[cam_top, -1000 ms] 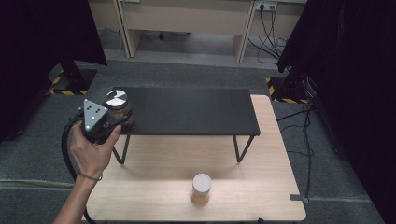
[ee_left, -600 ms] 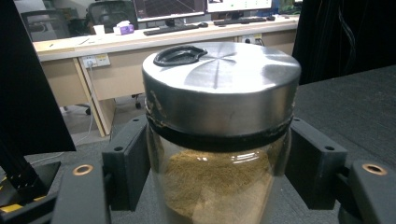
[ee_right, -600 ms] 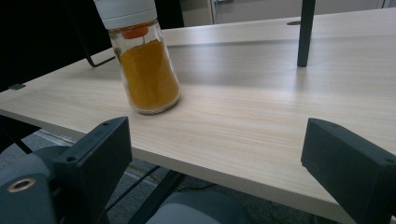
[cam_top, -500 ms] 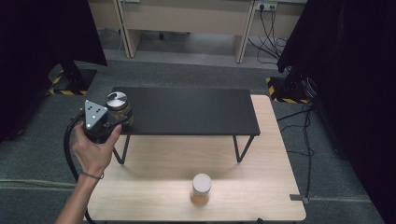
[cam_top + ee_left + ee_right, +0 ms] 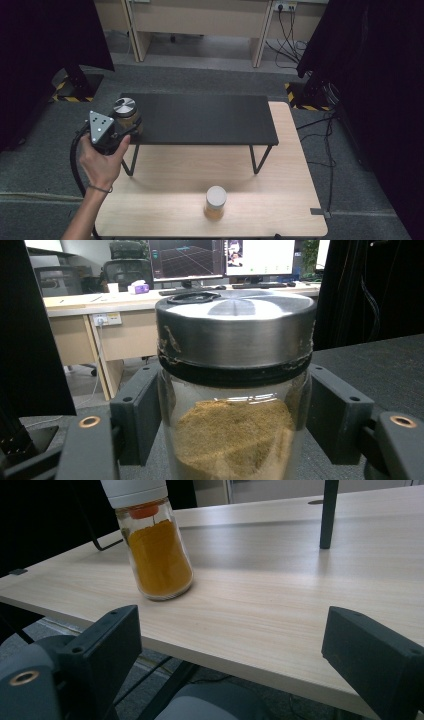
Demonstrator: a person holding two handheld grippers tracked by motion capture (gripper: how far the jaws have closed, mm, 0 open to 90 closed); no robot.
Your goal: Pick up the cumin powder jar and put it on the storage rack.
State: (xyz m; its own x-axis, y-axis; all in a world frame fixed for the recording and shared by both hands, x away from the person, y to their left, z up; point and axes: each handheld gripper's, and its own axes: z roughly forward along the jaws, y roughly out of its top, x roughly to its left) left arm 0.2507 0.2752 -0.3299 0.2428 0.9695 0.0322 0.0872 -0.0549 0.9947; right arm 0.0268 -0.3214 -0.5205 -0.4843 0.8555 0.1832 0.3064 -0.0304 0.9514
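Jar (image 5: 234, 390) with metal lid sits at shelf's (image 5: 200, 120) left edge; our left gripper (image 5: 122, 127) clamps it, right gripper (image 5: 235, 655) gapes near orange jar (image 5: 157, 555).

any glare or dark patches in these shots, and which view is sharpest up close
Left gripper view: white glare streaks the silver-lidded jar, sharp up close. High view: dim, corners black, the shelf shading the table. Right gripper view: soft, evenly lit.
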